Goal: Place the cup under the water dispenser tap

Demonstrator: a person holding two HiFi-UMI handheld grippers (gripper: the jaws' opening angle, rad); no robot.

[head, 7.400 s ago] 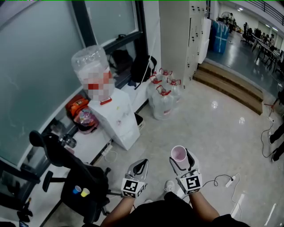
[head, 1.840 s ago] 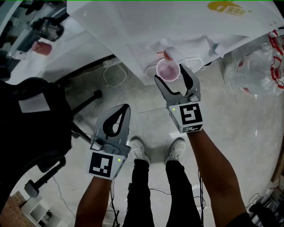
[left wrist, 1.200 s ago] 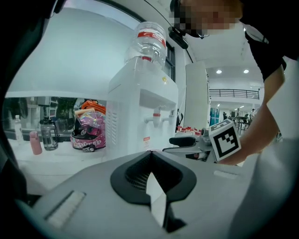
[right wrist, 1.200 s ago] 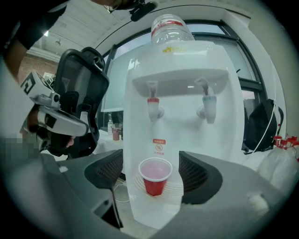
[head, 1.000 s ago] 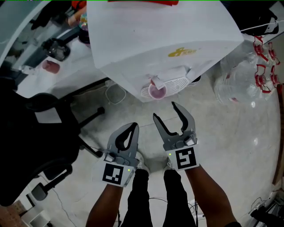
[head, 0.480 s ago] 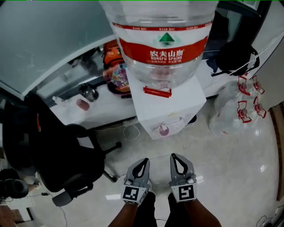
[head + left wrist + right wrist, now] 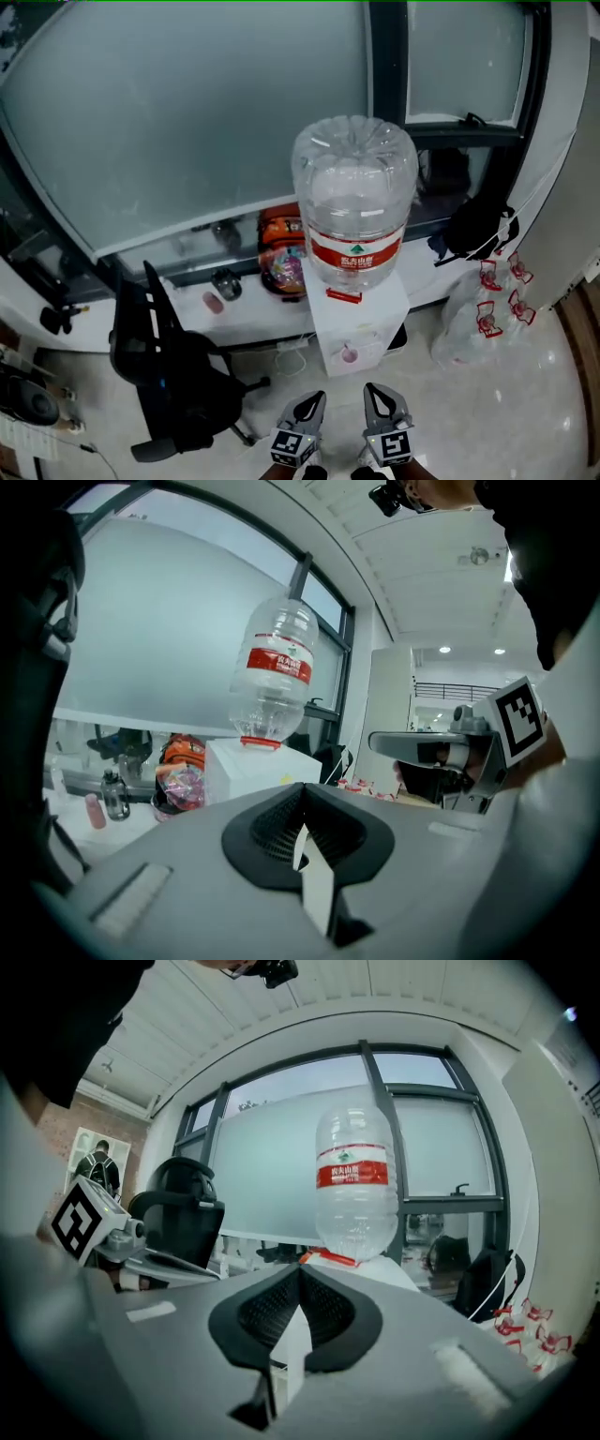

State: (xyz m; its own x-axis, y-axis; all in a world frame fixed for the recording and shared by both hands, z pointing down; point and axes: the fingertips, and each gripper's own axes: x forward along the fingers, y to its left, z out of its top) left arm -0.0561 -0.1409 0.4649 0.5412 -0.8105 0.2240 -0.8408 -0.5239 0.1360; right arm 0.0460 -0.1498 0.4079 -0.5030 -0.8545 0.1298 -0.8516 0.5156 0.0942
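Jaws on our left gripper and right gripper are pressing together on nothing; we are holding both at the head view's bottom edge. The pink cup is sitting in the water dispenser's front recess, well apart from both grippers. The tap is showing too small to make out, and the jaws are hiding the cup in both gripper views.
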